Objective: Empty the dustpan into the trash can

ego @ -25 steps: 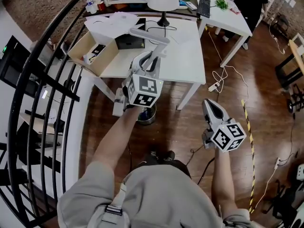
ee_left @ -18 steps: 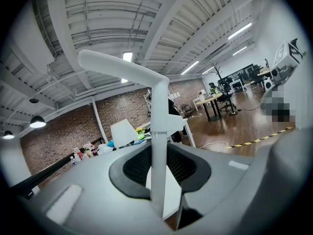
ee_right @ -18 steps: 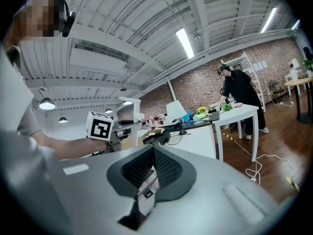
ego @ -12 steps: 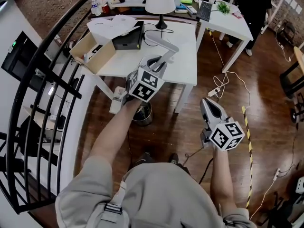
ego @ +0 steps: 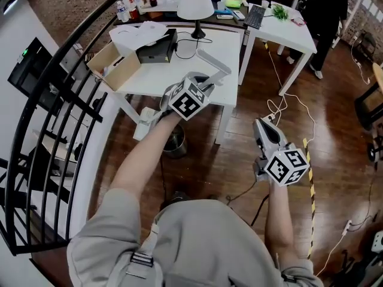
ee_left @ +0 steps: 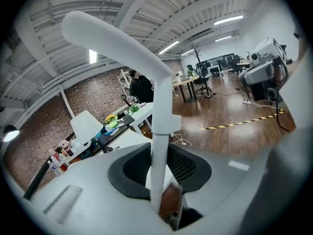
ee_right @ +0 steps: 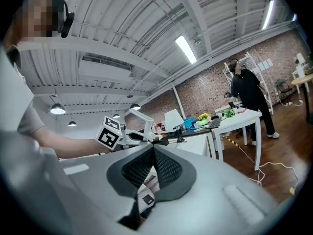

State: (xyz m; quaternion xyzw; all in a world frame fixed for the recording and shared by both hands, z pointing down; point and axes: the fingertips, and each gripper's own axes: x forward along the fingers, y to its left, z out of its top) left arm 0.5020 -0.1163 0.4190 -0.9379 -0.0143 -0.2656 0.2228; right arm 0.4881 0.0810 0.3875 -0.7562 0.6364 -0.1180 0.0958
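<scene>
Now the left hand-held gripper [ego: 197,79] clenches the dustpan [ee_left: 158,146] handle, the right hand-held gripper [ego: 265,128] clenched empty; centre it over the trash can [ego: 175,143] before tipping.

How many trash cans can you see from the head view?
1. A round metal trash can stands on the wooden floor at the white table's near edge. Others may be hidden under tables.

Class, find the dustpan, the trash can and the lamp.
dustpan [ee_left: 161,106], left gripper view, its white handle.
trash can [ego: 175,146], head view, its metal side.
lamp [ego: 195,2], head view, its white shade.
</scene>
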